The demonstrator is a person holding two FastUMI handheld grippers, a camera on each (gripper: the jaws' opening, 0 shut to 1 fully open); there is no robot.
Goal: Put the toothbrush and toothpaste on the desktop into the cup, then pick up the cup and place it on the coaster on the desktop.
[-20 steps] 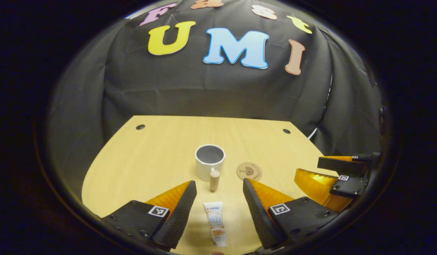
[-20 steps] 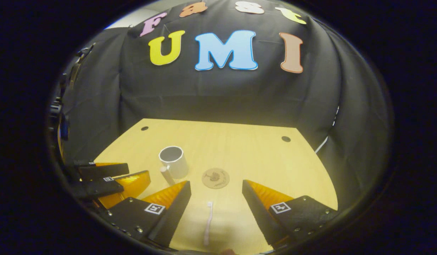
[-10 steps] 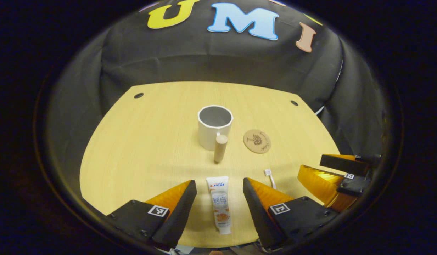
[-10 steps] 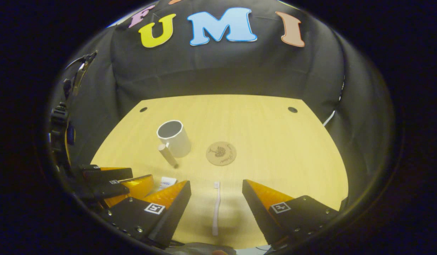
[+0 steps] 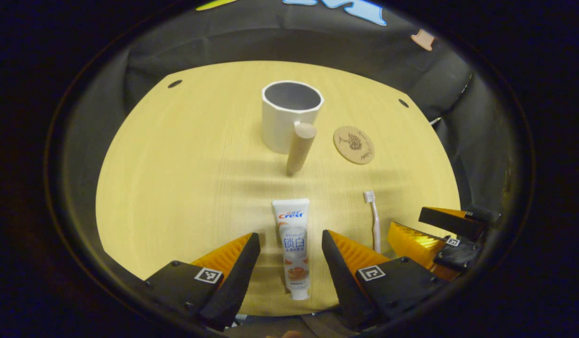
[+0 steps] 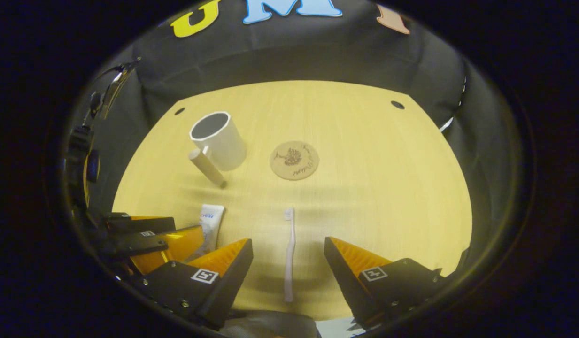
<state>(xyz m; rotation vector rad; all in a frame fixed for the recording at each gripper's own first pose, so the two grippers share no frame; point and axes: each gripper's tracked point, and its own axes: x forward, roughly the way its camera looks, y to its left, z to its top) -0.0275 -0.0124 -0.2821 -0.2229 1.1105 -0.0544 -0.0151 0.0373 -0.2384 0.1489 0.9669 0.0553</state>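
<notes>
A white toothpaste tube (image 5: 292, 244) lies flat near the desk's front edge, between the spread fingers of my open left gripper (image 5: 289, 253). The pale toothbrush (image 6: 289, 251) lies lengthwise between the fingers of my open right gripper (image 6: 288, 263), its head pointing away. Neither gripper touches its item. Farther back stands the white cup (image 5: 289, 115) with a wooden stick handle (image 5: 299, 148), upright and empty. The round cork coaster (image 5: 353, 144) lies to the cup's right. The toothbrush (image 5: 374, 218), cup (image 6: 219, 140), coaster (image 6: 294, 160) and toothpaste (image 6: 208, 225) show in both views.
The light wooden desktop (image 5: 186, 164) has small round holes at its back corners (image 5: 174, 84) (image 6: 397, 104). Black cloth walls it in behind and at the sides. Bare wood lies left of the cup and right of the coaster.
Both grippers have tilted downward and drawn back, so the toothpaste and toothbrush now show in full between their fingers. Nothing on the desk has moved.
</notes>
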